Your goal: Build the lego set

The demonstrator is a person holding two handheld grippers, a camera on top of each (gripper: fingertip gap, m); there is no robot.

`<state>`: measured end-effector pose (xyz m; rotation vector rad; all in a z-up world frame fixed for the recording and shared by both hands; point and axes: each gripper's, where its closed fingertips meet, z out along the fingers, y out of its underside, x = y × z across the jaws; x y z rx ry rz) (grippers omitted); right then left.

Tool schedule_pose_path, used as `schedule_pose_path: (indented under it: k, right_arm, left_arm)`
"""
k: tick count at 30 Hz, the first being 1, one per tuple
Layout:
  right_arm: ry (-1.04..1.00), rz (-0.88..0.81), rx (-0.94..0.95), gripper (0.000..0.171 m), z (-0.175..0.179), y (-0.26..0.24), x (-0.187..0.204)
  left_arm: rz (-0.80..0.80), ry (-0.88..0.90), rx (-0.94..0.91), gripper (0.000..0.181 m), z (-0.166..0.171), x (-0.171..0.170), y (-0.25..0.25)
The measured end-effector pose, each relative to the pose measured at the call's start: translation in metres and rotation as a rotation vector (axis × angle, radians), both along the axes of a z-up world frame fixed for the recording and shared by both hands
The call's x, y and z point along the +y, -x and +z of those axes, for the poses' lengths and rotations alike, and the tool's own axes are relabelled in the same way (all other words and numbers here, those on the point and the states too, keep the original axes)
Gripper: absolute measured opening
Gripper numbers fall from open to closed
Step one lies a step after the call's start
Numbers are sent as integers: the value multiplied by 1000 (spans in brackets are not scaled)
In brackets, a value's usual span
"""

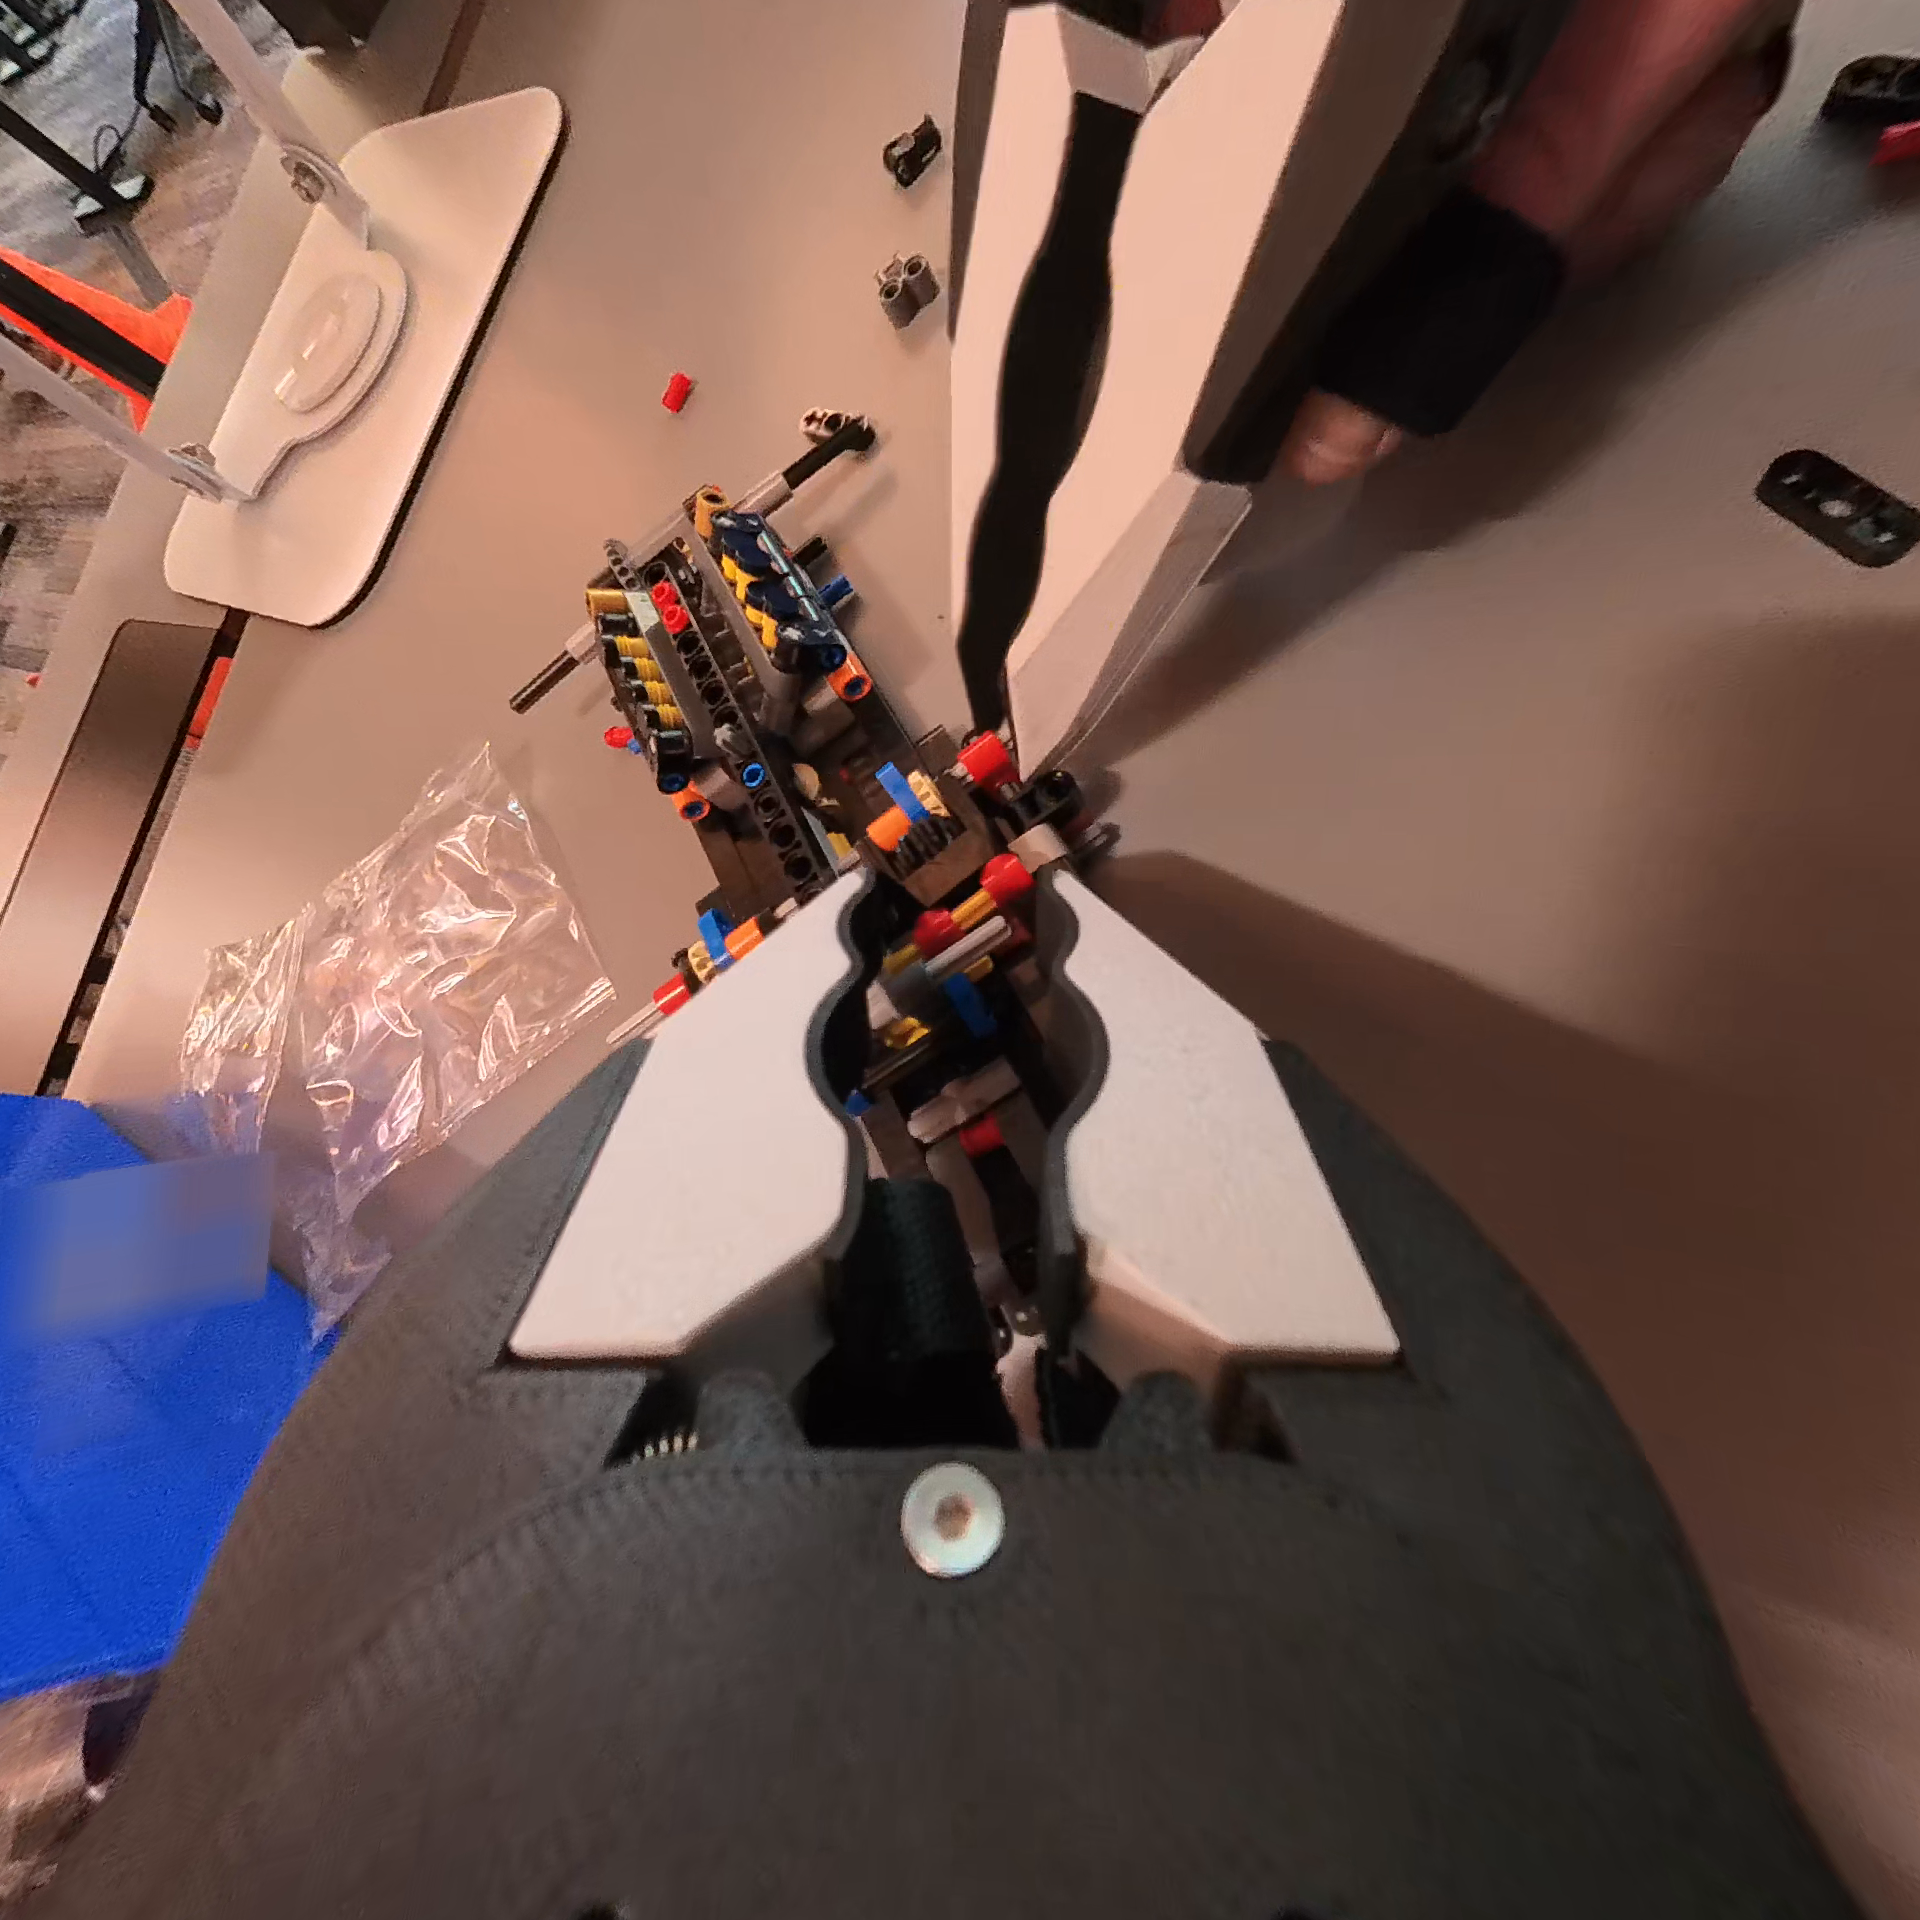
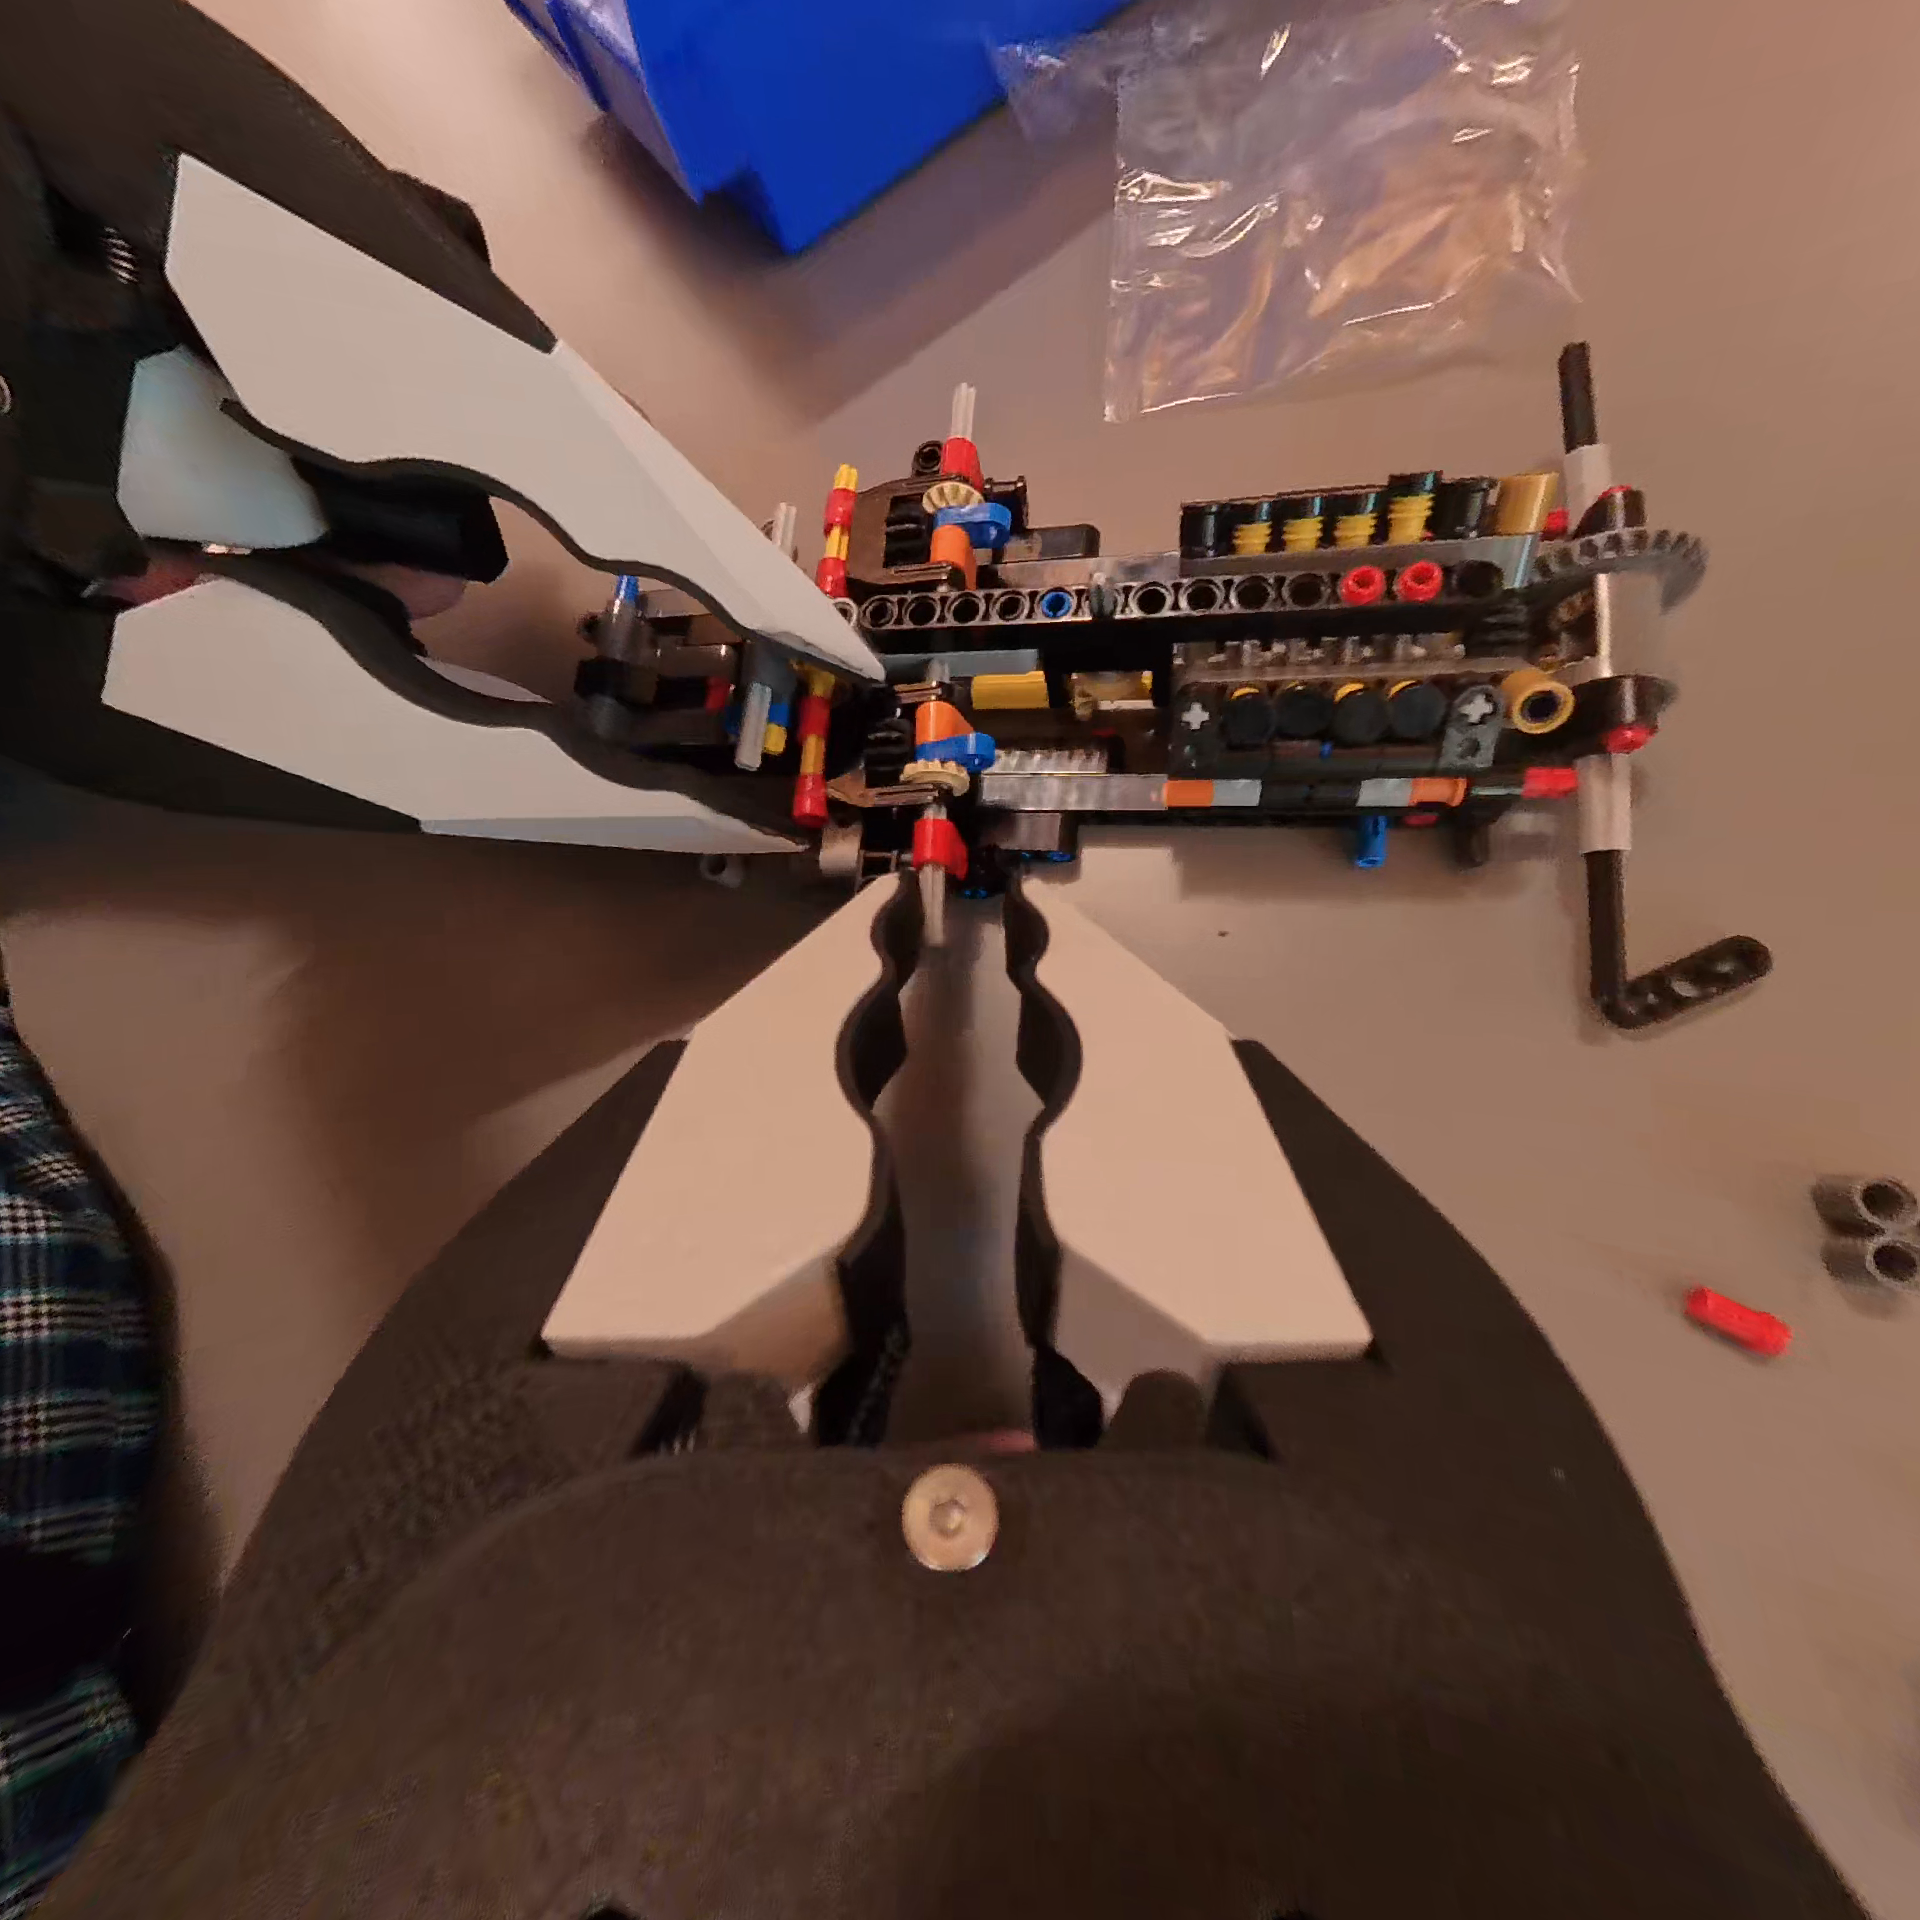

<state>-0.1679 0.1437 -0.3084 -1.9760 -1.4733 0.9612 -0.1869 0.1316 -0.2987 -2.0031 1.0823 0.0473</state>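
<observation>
Lego model (image 2: pixel 1195 675), a long chassis of black beams with yellow, red, blue and orange parts, is lying flat on the tan worktop (image 2: pixel 1351 1143). Left gripper (image 1: pixel 951 894) is clamping one end of it, fingers (image 1: pixel 727 1091) pressing against the model's sides. Right gripper (image 2: pixel 945 904) is standing just beside the model's near edge, fingers slightly parted around a light grey axle (image 2: pixel 935 904) that is sticking out below a red bush; whether they are gripping it I cannot tell. Clear plastic bags (image 2: pixel 1340 197) are lying beyond the model, near a blue box (image 2: pixel 831 104). Loose red (image 2: pixel 1735 1322) and grey (image 2: pixel 1870 1236) pieces are sitting well apart from the model.
</observation>
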Motion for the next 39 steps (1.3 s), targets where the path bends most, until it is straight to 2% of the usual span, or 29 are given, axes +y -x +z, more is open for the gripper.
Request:
schedule_pose_path:
  k: [4,9,14,18,20,28,35,39]
  right_arm:
    - [75,10,13,13,0,1,0]
    - [-9,16,46,13,6,2,1]
    - [-117,67,39,4,7,4,-4]
    - [-119,80,43,4,7,6,-4]
    - [-117,94,39,3,7,6,-5]
    - [-49,102,50,3,7,8,-5]
    - [17,114,51,4,6,8,-7]
    - [41,117,49,4,6,8,-7]
  left_arm:
    - [-1,2,-14,26,0,0,1]
    - [2,1,-20,26,0,-1,1]
    - [5,3,-27,26,1,-2,2]
    - [-21,49,-43,43,-2,-9,-1]
    - [-15,27,-19,33,-1,-7,4]
    - [-56,44,-11,30,-1,-7,6]
    - [-52,70,-122,24,2,-8,6]
    - [-57,49,-109,23,1,-6,6]
